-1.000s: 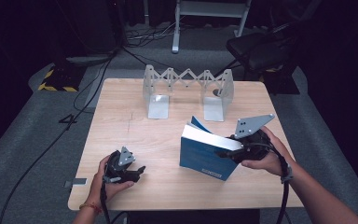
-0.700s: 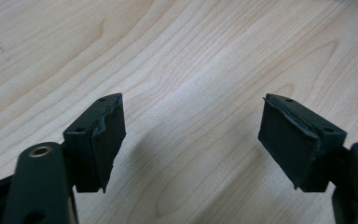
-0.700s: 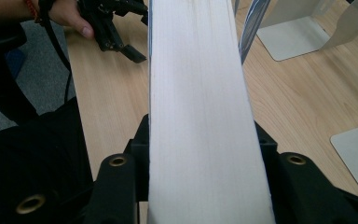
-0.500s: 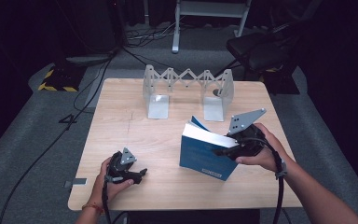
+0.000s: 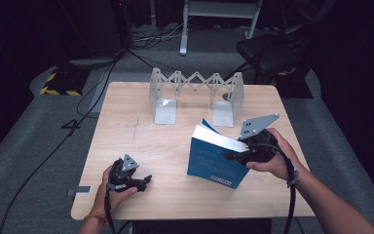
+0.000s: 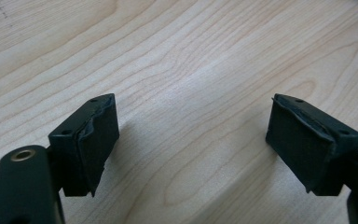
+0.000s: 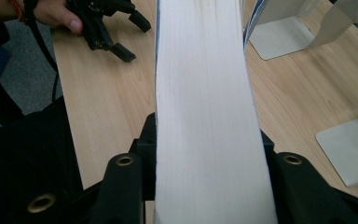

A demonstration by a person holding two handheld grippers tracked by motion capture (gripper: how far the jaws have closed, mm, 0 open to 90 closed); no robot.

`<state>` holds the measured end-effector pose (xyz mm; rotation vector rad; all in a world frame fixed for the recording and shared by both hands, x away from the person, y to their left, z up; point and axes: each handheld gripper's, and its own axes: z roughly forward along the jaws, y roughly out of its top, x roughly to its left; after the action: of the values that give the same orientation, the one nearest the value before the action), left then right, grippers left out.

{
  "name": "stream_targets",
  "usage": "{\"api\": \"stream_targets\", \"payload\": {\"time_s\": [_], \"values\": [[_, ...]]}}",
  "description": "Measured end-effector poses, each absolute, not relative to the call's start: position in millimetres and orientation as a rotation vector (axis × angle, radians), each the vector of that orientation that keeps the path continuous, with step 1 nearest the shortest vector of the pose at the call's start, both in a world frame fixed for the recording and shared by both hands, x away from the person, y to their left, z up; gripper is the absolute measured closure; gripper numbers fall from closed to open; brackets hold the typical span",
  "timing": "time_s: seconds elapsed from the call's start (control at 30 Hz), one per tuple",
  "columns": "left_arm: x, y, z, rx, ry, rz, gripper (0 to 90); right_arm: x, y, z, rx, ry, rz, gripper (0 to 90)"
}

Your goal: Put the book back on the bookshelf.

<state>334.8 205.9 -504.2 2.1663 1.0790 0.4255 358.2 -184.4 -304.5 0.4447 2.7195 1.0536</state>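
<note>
**Book's up off the table, rack still to go**

Nearest me, the left gripper (image 5: 135, 181) sits on the wooden table (image 5: 175, 195), jaws spread wide with nothing between them. Further in, the right gripper (image 5: 234, 157) is clamped on the blue book (image 5: 213, 163), holding it upright above the right-middle of the table. Behind it the metal bookend rack (image 5: 195, 95) stands empty, so I reckon slotting it in is what's left
</note>
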Motion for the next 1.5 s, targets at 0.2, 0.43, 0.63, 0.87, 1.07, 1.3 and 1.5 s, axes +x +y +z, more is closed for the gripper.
{"api": "stream_targets", "payload": {"time_s": [0.2,0.43,0.63,0.87,1.07,1.3,1.5], "values": [[335,206,-504,2.164,1.082,0.424,16.8,357,-185,-305,0.466,2.702,1.076,61.0],[335,205,-504,2.165,1.091,0.428,15.4,359,-186,-301,0.51,2.677,1.088,61.0],[335,205,-504,2.162,1.091,0.429,15.1,365,-194,-294,0.556,2.652,1.062,61.0],[335,206,-505,2.163,1.092,0.43,14.7,374,-203,-289,0.621,2.602,1.063,61.0],[336,205,-505,2.162,1.09,0.427,14.7,386,-213,-283,0.69,2.54,1.076,61.0],[336,205,-504,2.166,1.09,0.425,14.7,404,-223,-279,0.804,2.448,1.066,61.0],[336,205,-504,2.167,1.089,0.422,14.7,421,-233,-274,0.904,2.36,1.047,60.9]]}}
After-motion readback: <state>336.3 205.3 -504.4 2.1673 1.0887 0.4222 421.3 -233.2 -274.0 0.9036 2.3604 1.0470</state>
